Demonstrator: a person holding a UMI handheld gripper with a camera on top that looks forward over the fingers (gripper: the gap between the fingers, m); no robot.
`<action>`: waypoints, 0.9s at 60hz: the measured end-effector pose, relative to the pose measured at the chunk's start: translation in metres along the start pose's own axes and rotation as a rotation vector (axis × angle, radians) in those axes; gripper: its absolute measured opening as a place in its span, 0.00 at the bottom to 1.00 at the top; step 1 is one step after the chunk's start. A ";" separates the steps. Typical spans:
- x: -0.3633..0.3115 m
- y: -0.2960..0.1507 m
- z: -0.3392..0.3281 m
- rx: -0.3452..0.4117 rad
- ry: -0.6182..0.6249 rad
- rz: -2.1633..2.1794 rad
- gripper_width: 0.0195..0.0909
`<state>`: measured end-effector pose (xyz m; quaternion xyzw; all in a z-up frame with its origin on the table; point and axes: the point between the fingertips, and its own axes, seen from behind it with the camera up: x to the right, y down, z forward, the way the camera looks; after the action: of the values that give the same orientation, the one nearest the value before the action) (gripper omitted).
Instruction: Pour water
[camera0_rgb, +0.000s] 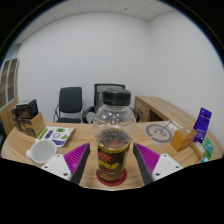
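A clear bottle (113, 125) with a black lid, a dark yellow-lettered label and a red base stands upright between my fingers. It holds a little clear liquid under the lid. My gripper (112, 152) is shut on the bottle, and both magenta pads (76, 157) press against its label from left and right. A white cup (42, 151) sits on the wooden table (90, 132) to the left, just beyond my left finger. The bottle hides the part of the table right behind it.
A brown box (28, 117) and a green packet (62, 135) lie at the back left. A round grey plate (157, 131), an orange object (180, 138) and a blue box (203, 126) are on the right. Two office chairs (70, 102) stand behind the table.
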<state>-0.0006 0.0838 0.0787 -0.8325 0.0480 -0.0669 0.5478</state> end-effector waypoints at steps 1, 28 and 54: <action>0.000 0.000 -0.002 -0.006 -0.002 0.001 0.92; -0.012 -0.002 -0.207 -0.119 0.025 0.027 0.93; -0.045 0.003 -0.391 -0.114 -0.038 -0.024 0.93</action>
<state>-0.1087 -0.2645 0.2263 -0.8641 0.0313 -0.0549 0.4994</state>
